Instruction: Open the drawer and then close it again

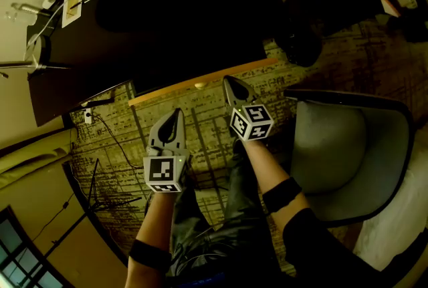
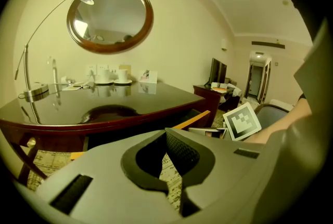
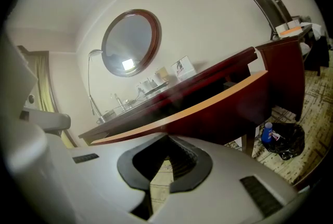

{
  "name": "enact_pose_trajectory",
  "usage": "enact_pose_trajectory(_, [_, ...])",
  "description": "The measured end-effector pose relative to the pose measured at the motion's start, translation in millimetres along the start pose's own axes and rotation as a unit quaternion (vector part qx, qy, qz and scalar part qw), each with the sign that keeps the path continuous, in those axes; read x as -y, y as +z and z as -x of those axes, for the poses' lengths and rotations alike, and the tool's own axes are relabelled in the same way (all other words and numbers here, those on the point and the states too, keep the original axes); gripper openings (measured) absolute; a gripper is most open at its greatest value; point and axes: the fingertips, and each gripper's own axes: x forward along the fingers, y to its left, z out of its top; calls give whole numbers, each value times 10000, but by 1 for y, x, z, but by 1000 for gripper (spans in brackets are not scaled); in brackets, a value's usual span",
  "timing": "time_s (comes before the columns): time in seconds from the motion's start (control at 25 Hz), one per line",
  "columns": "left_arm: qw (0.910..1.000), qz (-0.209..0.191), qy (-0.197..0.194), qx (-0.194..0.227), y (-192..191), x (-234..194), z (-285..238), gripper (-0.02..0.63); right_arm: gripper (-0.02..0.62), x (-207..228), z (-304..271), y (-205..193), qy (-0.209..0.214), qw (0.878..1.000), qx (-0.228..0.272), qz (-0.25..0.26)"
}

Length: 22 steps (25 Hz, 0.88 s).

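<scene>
Head view: the drawer [image 1: 174, 90] stands pulled out from under the dark tabletop [image 1: 167, 13], its pale top edge running diagonally across the patterned carpet [image 1: 207, 139], with a small knob near the middle of that edge. The right tongs [image 1: 227, 79] lie with their tips at the drawer's front edge, to the right of the knob; whether they touch it cannot be settled from any view. The left tongs [image 1: 178, 112] hang nearer the person, apart from the drawer and over the carpet. Each gripper view shows its own pair closed, tip to tip, with nothing between, only carpet visible through the gap. A grey chair [image 1: 348, 153] stands to the right, clear of the drawer's path. Judged from this layout, the opening half of the task appears done and the closing push is the step in hand. To do it well, the closed right tongs would serve as a blunt pusher. They should be set flat against the front panel near the knob, not at a corner, so that the drawer runs straight on its guides. The push should go level, along the direction of travel, and ease off before the front meets the tabletop's frame. The left tongs need only keep out of the gap. A push off-centre could skew and jam the drawer.
</scene>
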Motion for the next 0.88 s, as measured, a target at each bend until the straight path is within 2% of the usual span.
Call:
enact_pose_trajectory(0.52, [9990,197,392,132,1,-31,-3,-6,2,12,-58,30,-113,9996,109,255])
enact_pose_trajectory(0.88, [9973,265,649,200,1,-47,8,-6,4,16,-77,39,-232,9980,169,558])
